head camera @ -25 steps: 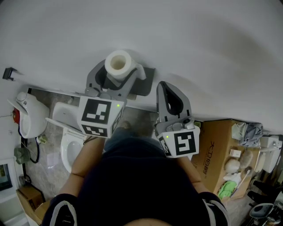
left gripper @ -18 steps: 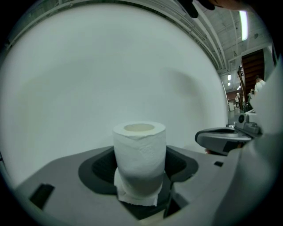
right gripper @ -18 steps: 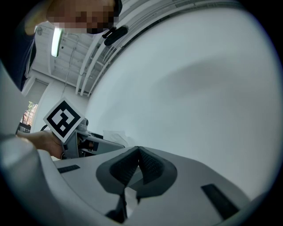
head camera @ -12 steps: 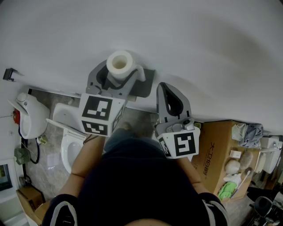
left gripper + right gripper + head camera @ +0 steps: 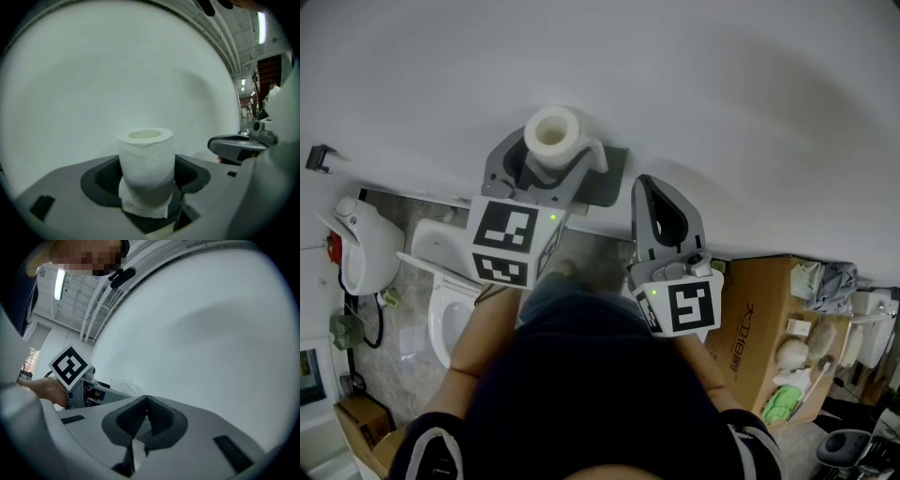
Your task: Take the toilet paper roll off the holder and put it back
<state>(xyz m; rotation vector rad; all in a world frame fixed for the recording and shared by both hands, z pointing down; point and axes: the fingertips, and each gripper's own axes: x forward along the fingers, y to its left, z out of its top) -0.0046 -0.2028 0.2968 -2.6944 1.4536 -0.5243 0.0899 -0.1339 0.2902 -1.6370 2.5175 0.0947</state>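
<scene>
- Left gripper [image 5: 549, 157]: jaws spread wide, clamped on the toilet paper roll [image 5: 146, 161].
- The roll stands upright between the pads, core hole on top, with a loose sheet edge low toward the jaw throat.
- White wall [image 5: 93, 70]: just beyond the jaw tips.
- Dark grey plate [image 5: 614, 178]: on the wall, just past the left gripper's right jaw tip.
- Right gripper [image 5: 147, 401]: jaws pressed together, nothing between them, tips near the wall.
</scene>
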